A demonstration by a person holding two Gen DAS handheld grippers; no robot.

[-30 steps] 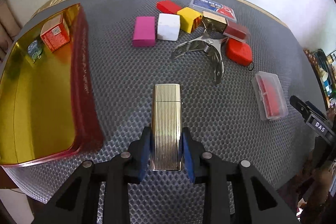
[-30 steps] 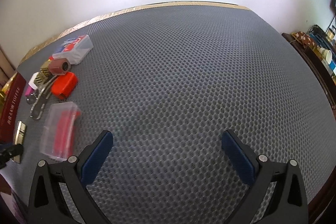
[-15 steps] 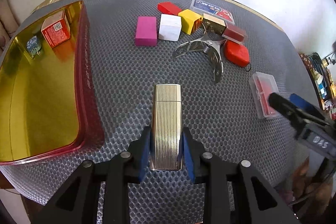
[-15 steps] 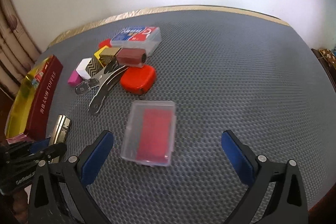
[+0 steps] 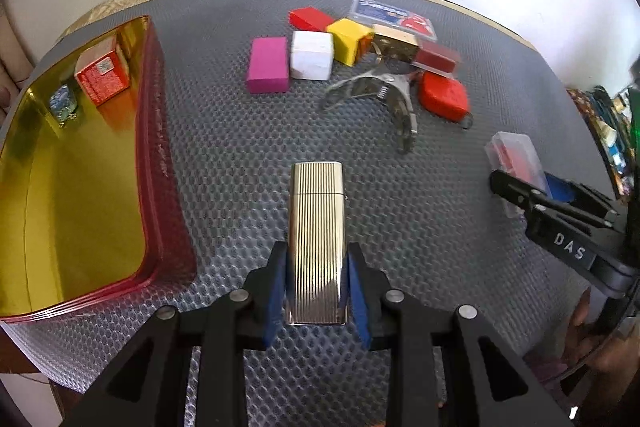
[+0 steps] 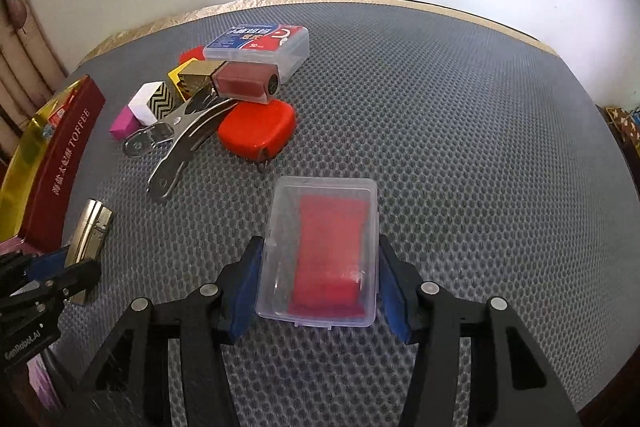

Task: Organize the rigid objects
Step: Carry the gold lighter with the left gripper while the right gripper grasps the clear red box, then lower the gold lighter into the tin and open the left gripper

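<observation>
Left gripper (image 5: 316, 291) clamped on ribbed metal lighter (image 5: 317, 239). Right gripper (image 6: 318, 291) jaws just closing, pads against clear plastic box (image 6: 320, 251) sides. Risk: smooth box slips or tilts when lifted from mat (image 6: 460, 147).

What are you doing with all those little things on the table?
A person is tidying small things with two tongs. The left tongs are shut on a ribbed silver lighter, beside the gold tin that already holds a red box. The right tongs have just been closing around a clear case with something red inside. Blocks, a metal clip and a red tape measure wait on the grey mat.
</observation>
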